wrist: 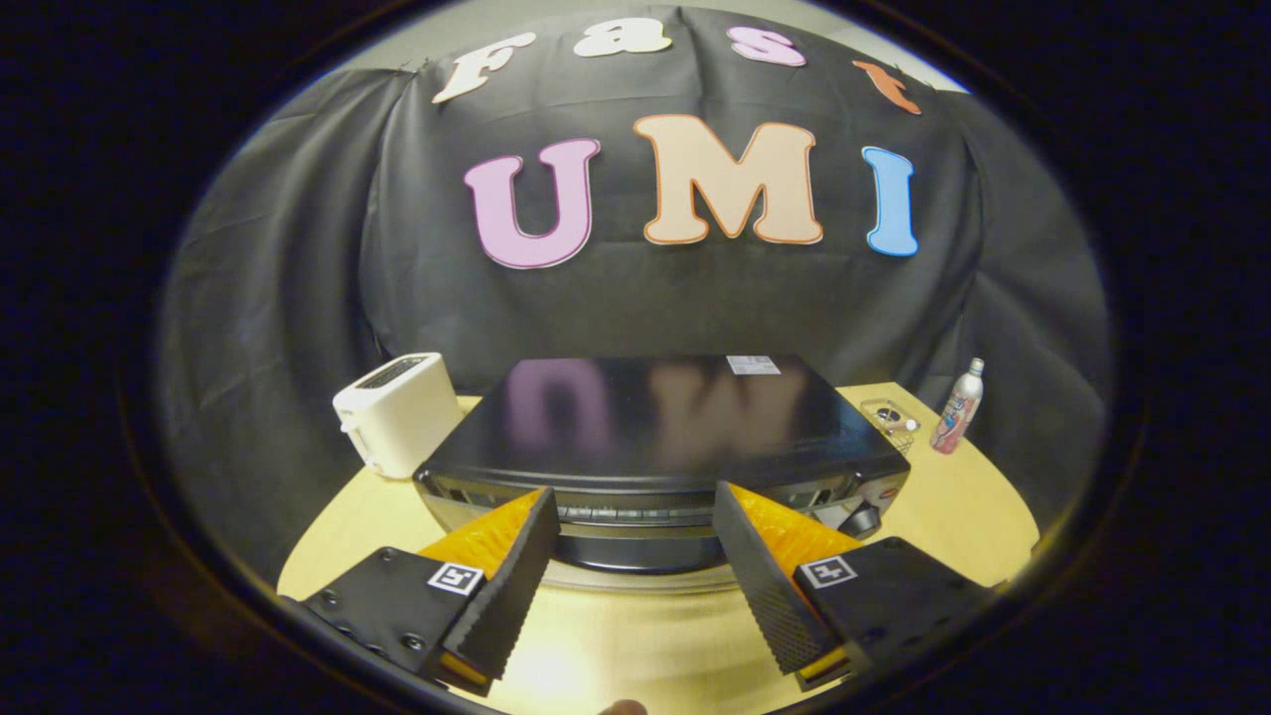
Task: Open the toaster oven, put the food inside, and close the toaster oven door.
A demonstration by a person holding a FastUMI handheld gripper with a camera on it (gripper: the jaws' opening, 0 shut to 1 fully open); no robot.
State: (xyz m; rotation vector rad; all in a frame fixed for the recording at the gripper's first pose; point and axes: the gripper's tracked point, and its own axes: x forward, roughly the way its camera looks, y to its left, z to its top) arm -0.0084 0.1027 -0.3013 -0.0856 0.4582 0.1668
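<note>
Toaster oven point(655, 437) sits on the table point(953, 516), door closed, just ahead of the gripper point(635, 526), whose fingers stand spread and empty. Risk: approaching too high, fingers may skid off the glossy top and miss the door handle.

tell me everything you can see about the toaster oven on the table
The toaster oven is a wide, low box with a glossy black top that mirrors the wall and carries a small pale sticker. Its front has a silvery band and a dark knob at one end. It stands on the wooden table, just ahead of the open gripper, untouched. Whether its door is shut is unclear.
</note>
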